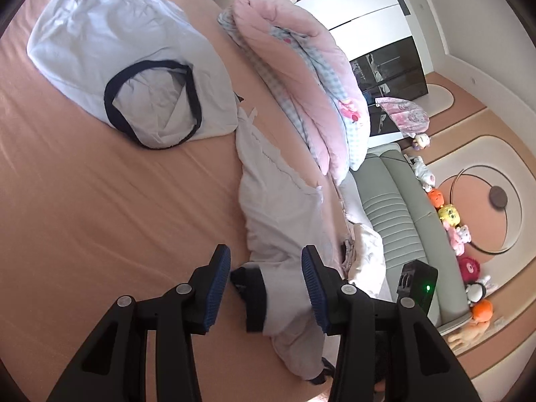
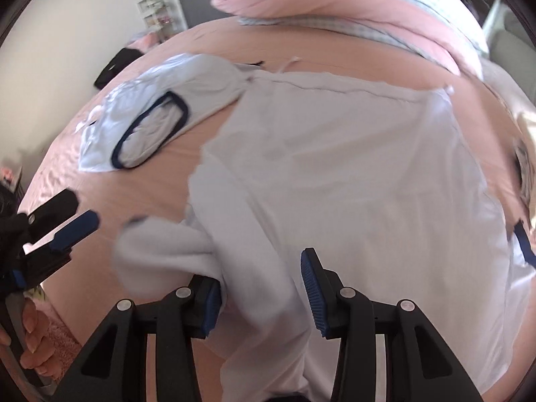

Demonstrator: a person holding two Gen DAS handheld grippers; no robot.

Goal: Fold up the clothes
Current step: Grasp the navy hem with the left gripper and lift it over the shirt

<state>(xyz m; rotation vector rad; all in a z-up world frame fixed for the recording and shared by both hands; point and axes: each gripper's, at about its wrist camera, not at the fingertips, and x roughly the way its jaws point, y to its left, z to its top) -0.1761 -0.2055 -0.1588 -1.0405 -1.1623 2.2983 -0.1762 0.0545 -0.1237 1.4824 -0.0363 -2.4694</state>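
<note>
The left gripper (image 1: pixel 266 288) is spread wide above a white shirt's (image 1: pixel 284 207) dark-cuffed sleeve (image 1: pixel 249 288) on the bed (image 1: pixel 100 201). The right gripper (image 2: pixel 261 288) gapes too, with shirt fabric draped between its fingers.

We find no text, label, brand, number or sign that we can read in either wrist view; the printed patterns on the pink quilt (image 1: pixel 294 67) are pictures only, too blurred to make out.
</note>
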